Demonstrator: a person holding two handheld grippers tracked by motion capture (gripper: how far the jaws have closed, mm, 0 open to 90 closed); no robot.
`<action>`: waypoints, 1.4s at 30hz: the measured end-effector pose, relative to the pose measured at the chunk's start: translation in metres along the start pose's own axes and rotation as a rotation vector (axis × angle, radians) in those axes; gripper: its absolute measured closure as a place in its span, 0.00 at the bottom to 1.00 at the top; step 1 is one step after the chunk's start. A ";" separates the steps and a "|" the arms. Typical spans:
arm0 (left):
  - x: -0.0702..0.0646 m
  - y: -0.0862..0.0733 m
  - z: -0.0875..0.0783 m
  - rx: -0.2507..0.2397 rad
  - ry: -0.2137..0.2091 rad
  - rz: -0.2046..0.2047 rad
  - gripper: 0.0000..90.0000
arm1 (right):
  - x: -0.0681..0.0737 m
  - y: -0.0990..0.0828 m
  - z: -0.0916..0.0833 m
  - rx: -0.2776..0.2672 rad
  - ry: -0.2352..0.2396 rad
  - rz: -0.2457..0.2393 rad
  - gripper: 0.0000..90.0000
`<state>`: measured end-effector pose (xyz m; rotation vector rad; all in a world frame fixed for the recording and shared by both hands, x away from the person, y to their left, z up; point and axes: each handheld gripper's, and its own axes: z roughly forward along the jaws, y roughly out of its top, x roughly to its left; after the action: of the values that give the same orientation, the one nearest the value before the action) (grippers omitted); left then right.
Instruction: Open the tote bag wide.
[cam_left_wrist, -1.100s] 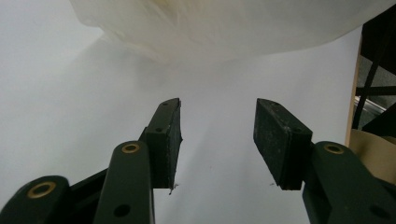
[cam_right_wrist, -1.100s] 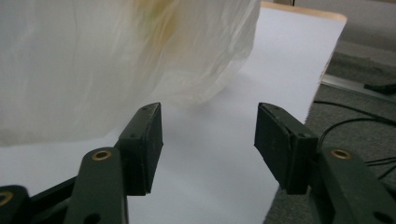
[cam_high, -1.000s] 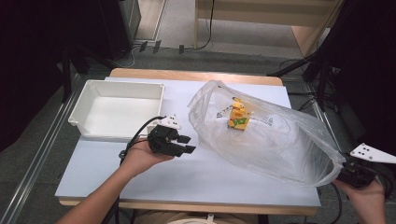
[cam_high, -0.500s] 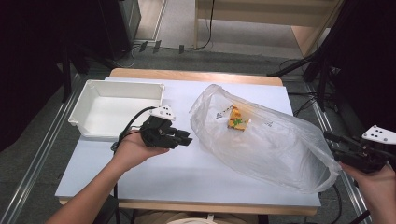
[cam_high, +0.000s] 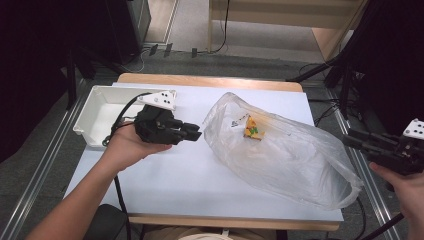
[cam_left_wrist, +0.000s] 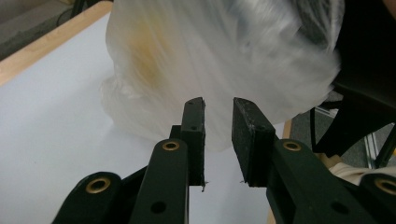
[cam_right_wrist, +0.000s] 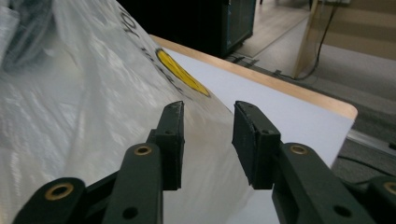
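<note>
Two-handed handling of a clear plastic bag (cam_high: 285, 155), which is lying across the white counter (cam_high: 190, 185) with a small yellow-orange item (cam_high: 252, 129) inside. The left hand-held gripper (cam_high: 192, 132) is hovering just beside the bag's near end, while the right hand-held gripper (cam_high: 357, 140) is waiting off the counter's far edge. Both have just been closing their jaws, yet the jaws are standing apart with nothing clamped. The white tray (cam_high: 100, 112) is sitting unused; judging by this, grasping is not yet accomplished.
</note>
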<state>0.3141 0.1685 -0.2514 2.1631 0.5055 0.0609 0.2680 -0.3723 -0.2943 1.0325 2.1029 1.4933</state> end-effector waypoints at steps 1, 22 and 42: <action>-0.003 0.005 -0.004 -0.004 -0.002 0.013 0.84 | 0.002 0.004 -0.001 -0.003 0.006 -0.006 0.76; -0.049 0.074 0.015 0.044 -0.088 0.148 0.92 | 0.086 0.044 0.017 0.050 0.194 -0.192 0.98; -0.005 0.061 0.087 0.159 0.019 0.122 0.91 | 0.063 0.020 0.077 0.160 0.168 -0.227 0.98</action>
<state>0.3495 0.0686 -0.2555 2.3496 0.4002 0.1116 0.2836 -0.2720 -0.2979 0.7110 2.3983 1.3596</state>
